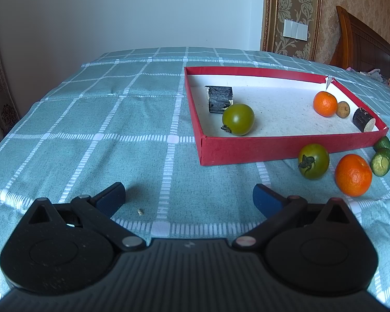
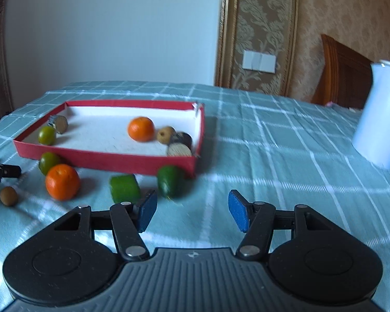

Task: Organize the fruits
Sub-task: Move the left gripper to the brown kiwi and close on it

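Both hand-held grippers, left (image 1: pixel 188 197) and right (image 2: pixel 192 212), hover wide open, empty. Shallow red cardboard tray (image 2: pixel 104 159) on the teal checked-cloth desk (image 1: pixel 104 130) holds some fruit. Outside, near its front wall: round orange tangerine (image 2: pixel 62 181), green tomato (image 1: pixel 313 161), 2 cut green cucumber pieces (image 2: pixel 124 188). Tangerine probably light, soft-skinned; pinch gently across its middle.

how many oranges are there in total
2. One orange lies inside the red tray, beside a small brown fruit. The other orange sits on the tablecloth outside the tray's near wall. None appear hidden.
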Demonstrator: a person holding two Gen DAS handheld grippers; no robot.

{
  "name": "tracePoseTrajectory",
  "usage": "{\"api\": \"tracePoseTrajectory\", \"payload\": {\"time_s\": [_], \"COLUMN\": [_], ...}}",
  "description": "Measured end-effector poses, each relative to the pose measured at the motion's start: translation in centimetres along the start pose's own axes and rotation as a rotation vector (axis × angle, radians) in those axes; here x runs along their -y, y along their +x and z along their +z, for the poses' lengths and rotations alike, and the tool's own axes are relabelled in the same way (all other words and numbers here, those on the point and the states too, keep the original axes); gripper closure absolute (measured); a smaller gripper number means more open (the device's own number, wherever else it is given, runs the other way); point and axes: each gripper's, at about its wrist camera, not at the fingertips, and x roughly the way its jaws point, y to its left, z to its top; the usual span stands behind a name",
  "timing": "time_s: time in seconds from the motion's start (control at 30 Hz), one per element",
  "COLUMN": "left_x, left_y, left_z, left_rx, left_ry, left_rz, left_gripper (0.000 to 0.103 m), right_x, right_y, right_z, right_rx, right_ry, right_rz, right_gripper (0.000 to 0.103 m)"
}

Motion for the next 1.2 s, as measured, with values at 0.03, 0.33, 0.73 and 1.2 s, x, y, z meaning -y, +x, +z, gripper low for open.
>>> {"api": "tracePoseTrajectory", "payload": {"time_s": [0.03,0.33,0.73,1.2], "left_x": [0.0,0.0,2.2,6.4], "left_y": [0.0,0.0,-6.7,-5.2], "left_z": [0.0,0.0,-1.3,-2.2], "left_rx": [0.000,0.001,0.138,0.045], "left_ry": [0.000,0.000,0.067,0.103], "left_rz": [0.000,0.000,-0.068,-0.090], "left_gripper": [0.000,0.000,0.000,0.000], "right_x": [0.3,1.7,2.1,2.0], "right_y": [0.3,2.2,2.6,2.7], "right_z": [-0.3,-0.7,-0.7,-0.7], "right_rx": [-0.009,-0.033,-0.061,-0.061], "right_ry": [0.007,0.068,0.090,0.090], "right_rz": [-0.008,-0.031,-0.018,-0.018], "right_gripper": [0.043,0.043,0.031,0.030]}}
